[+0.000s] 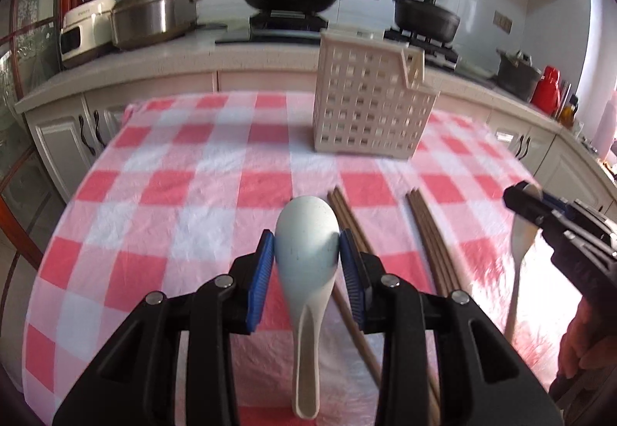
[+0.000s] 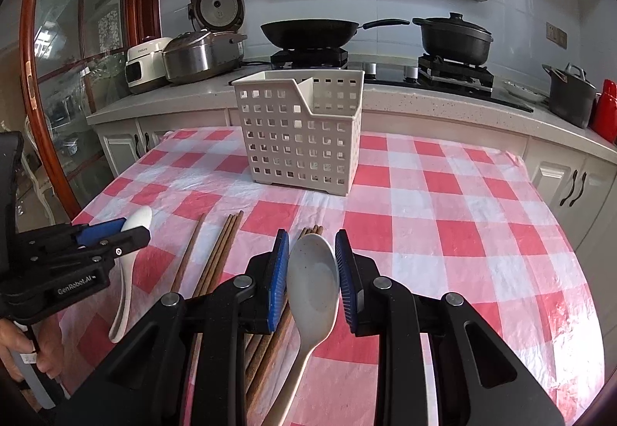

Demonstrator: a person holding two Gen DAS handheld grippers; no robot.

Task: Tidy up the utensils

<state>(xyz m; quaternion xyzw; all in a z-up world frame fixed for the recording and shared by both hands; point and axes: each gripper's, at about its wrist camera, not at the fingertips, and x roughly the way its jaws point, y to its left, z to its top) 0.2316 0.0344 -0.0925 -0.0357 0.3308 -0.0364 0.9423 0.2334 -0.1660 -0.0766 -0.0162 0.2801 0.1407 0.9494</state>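
Both grippers, left gripper [image 1: 306,252] and right gripper [image 2: 311,266], clamp my pale spoons [image 1: 306,256] by their smooth, slippery bowls above the near cloth; light, rigid, they suit the far basket [image 1: 370,98].

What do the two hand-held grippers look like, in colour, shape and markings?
Both the left gripper and the right gripper have black plastic bodies with silver pivot bolts and blue ribbed pads. The left one bears white "GenRobot.AI" lettering on its side.
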